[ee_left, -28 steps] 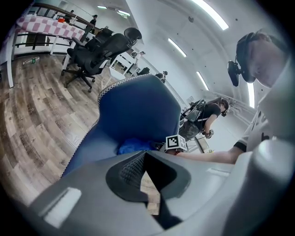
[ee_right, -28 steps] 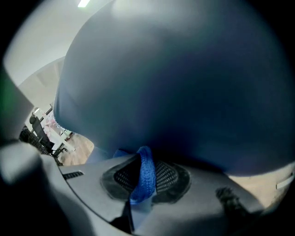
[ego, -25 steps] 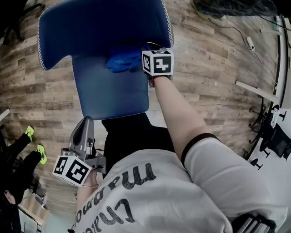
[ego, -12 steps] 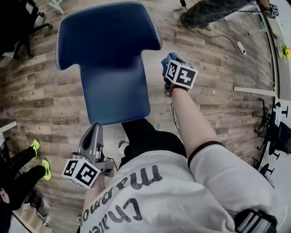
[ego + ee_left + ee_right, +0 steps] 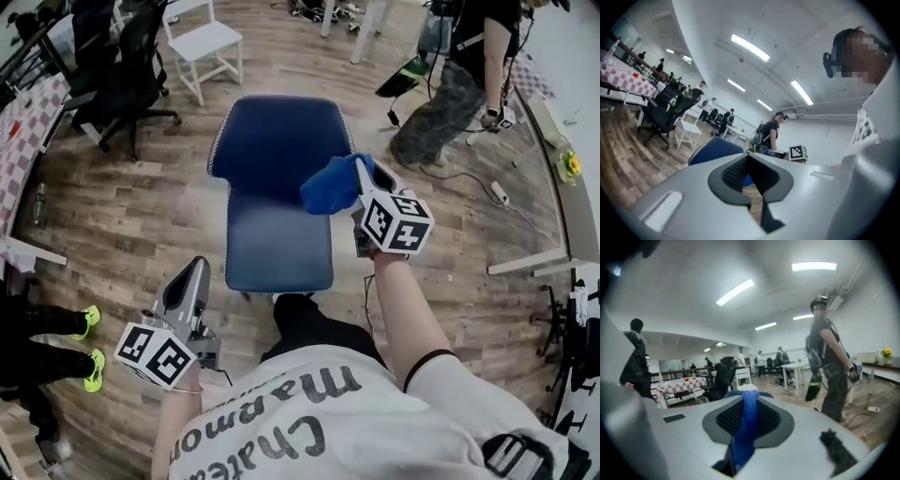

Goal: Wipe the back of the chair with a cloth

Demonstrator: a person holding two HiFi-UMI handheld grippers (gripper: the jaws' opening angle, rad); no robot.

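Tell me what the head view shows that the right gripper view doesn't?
Only the head view: the whole blue chair from above, the left tongs held low, and green shoes. Only the right gripper view: ceiling lights and a close look at the blue cloth pinched between the right tongs. Both: the blue cloth, the right tongs, and a standing person in dark clothes.

Right gripper (image 5: 743, 439) jaws clamp blue cloth (image 5: 746, 427); person (image 5: 828, 366) beyond.
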